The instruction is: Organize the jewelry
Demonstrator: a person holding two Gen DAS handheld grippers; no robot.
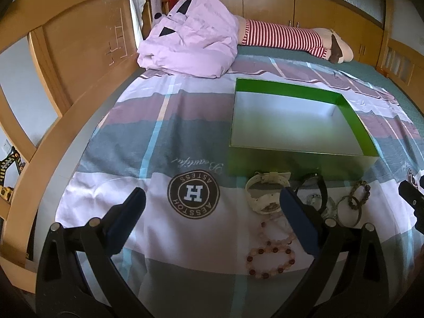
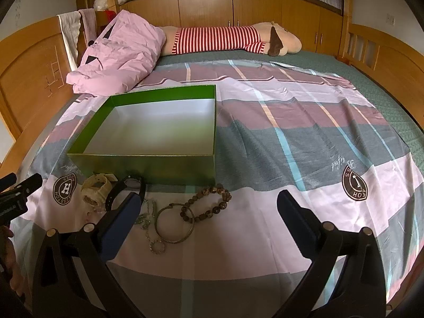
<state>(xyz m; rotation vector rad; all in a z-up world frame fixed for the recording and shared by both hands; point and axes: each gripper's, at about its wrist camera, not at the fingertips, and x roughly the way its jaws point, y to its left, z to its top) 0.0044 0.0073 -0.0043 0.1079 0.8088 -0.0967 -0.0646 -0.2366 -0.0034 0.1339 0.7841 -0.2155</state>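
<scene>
An open green box (image 1: 299,159) (image 2: 148,163) with a white inside stands empty on the bed. In front of it lie a cream watch (image 1: 265,196) (image 2: 98,184), a black watch (image 1: 316,188) (image 2: 124,188), a pink bead bracelet (image 1: 270,261), a metal bangle (image 1: 349,210) (image 2: 175,224), a brown bead bracelet (image 1: 361,189) (image 2: 209,202) and a silver chain (image 2: 152,234). My left gripper (image 1: 212,198) is open above the sheet, left of the jewelry. My right gripper (image 2: 210,201) is open above the bangle and brown beads.
A pink jacket (image 1: 190,39) (image 2: 119,53) and a striped plush toy (image 1: 291,37) (image 2: 230,38) lie at the far side of the bed. A wooden headboard (image 1: 79,42) stands at the left. The other gripper shows at the edges (image 1: 412,198) (image 2: 16,193).
</scene>
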